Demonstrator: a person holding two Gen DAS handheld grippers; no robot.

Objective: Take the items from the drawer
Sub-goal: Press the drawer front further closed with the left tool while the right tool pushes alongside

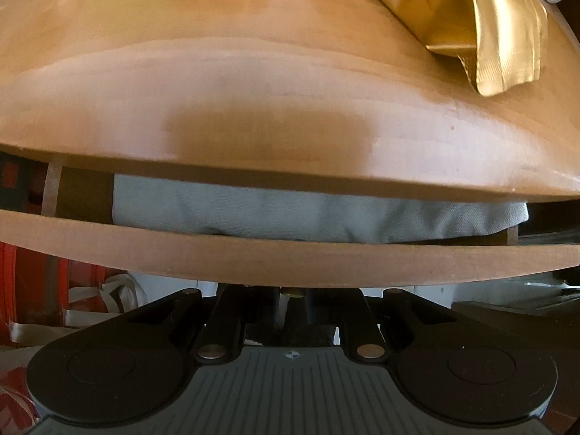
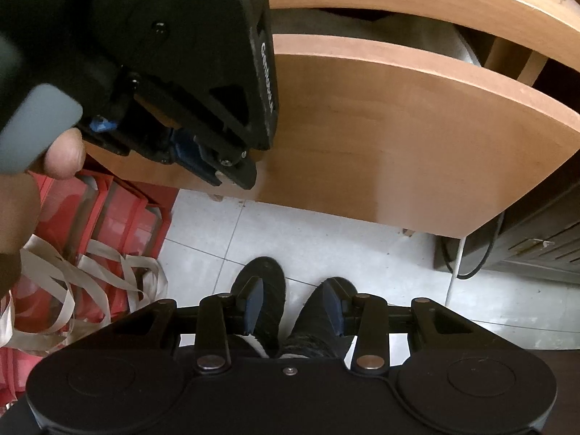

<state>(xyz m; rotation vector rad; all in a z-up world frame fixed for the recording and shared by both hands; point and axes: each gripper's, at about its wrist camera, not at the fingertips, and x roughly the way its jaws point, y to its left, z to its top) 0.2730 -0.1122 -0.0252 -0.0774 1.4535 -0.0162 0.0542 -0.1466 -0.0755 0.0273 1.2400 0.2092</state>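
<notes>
Wooden drawer (image 1: 290,261) slightly open, left hand-held gripper (image 1: 295,295) clamped at its front.

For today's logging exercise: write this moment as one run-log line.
drawer: part open | grey cloth: inside | left gripper: jaws shut at drawer front | right gripper: jaws apart, empty

The wooden drawer (image 1: 290,261) stood slightly open just ahead of the left tongs (image 1: 291,291), with a folded grey cloth (image 1: 290,210) lying flat inside, beyond its front panel.
</notes>
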